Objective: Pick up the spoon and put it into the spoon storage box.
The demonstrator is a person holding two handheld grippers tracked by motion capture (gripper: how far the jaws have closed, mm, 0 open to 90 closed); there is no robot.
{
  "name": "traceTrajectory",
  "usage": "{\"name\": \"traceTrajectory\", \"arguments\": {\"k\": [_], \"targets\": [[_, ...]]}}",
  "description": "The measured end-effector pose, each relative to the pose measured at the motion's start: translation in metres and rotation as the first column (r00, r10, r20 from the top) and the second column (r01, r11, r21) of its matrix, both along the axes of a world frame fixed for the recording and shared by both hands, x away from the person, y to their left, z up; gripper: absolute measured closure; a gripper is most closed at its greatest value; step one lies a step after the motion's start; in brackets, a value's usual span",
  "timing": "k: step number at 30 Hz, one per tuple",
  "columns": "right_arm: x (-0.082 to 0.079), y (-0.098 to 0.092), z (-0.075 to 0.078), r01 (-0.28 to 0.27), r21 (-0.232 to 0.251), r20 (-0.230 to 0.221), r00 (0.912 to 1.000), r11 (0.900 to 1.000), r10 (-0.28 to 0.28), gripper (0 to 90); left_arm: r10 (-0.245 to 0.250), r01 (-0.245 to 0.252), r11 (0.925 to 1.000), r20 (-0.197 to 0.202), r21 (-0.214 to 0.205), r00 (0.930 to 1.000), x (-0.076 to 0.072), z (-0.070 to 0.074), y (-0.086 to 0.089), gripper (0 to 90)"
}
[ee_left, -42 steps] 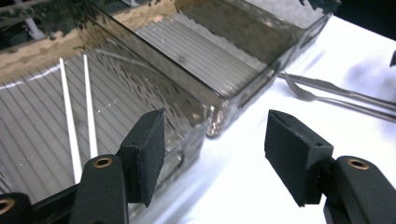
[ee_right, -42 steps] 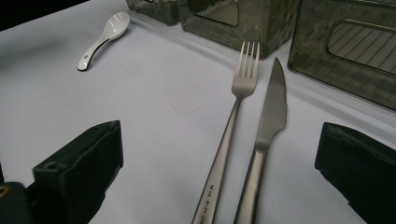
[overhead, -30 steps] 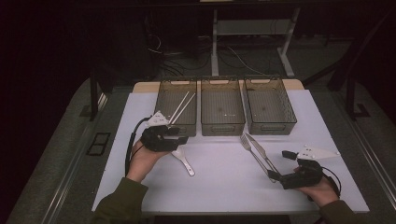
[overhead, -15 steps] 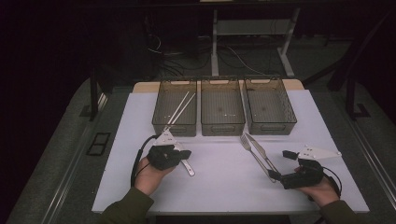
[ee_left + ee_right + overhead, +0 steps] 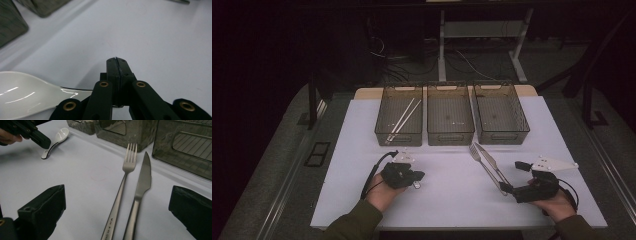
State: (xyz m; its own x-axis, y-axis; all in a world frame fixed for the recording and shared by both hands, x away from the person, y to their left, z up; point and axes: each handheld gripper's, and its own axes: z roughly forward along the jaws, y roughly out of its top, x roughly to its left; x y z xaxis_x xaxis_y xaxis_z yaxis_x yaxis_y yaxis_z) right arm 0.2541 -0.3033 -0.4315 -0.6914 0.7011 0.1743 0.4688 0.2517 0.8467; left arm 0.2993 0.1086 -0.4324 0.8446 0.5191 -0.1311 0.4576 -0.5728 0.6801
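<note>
White tabletop (image 5: 452,200), dark room behind. Right gripper (image 5: 512,189) sat nearest, jaws spread wide, empty, with fork (image 5: 125,182) and knife (image 5: 141,187) lying side by side between them on the surface. Left gripper (image 5: 417,176) had just closed; jaws (image 5: 117,72) pressed together, nothing between them, white spoon (image 5: 27,92) on the table just beside them. Farther back: three mesh bins (image 5: 450,132), chopsticks (image 5: 403,120) in the left one.

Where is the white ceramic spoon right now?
The white ceramic spoon lies on the white table, left of centre, under the left gripper, before the left wire basket.
</note>
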Motion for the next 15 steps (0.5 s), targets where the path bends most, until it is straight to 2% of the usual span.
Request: {"name": "traceTrajectory", "arguments": {"k": [4, 8, 15], "targets": [[-0.0004, 0.0000, 0.0003, 0.000, 0.001, 0.002, 1.0000, 1.0000, 0.000, 1.0, -0.017, 0.017, 0.9993, 0.001, 0.033, 0.9998, 0.0011, -0.0038, -0.0029, 88.5], [0.0001, 0.0004, 0.0000, 0.001, 0.000, -0.002, 1.0000, 1.0000, -0.001, 1.0, -0.024, 0.025, 0.9984, -0.019, 0.051, 0.9995, 0.0007, -0.0065, -0.0043, 88.5], [-0.0007, -0.0008, 0.0002, 0.006, 0.001, 0.007, 1.0000, 1.0000, -0.006, 1.0, -0.027, 0.029, 0.9979, -0.043, 0.058, 0.9987, -0.0023, -0.0068, -0.0019, 88.5]]}}
